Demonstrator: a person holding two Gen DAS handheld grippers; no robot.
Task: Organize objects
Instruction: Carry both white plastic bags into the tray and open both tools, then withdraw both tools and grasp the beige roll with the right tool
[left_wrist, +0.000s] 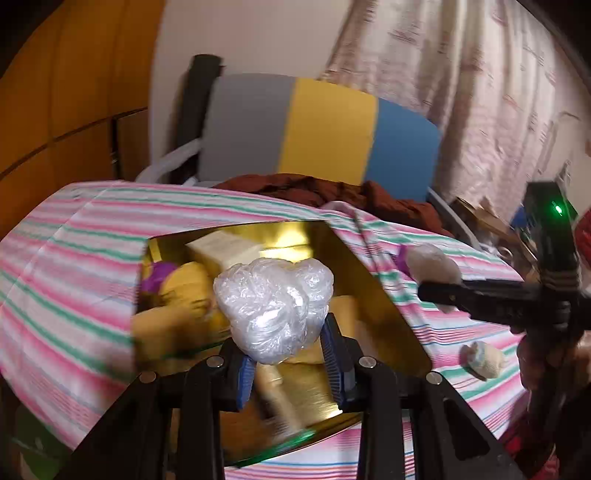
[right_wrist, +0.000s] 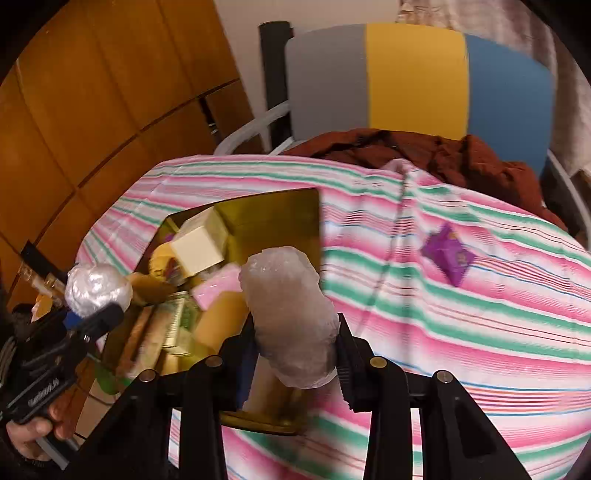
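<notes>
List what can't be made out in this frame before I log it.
- Contents of the clear plastic-wrapped bundle in the left gripper: crinkled wrap hides them, both views.
- Frosted wrapped bundle in the right gripper: contents unreadable.
- Gold box: near items motion-blurred; the gripper covers its front, left wrist view.
- Small wrapped lump on the striped cloth: too blurred to identify.

Warm, dim indoor light; glare on the gold box (left_wrist: 295, 236); motion blur low down, fisheye bending, dark corners.
</notes>
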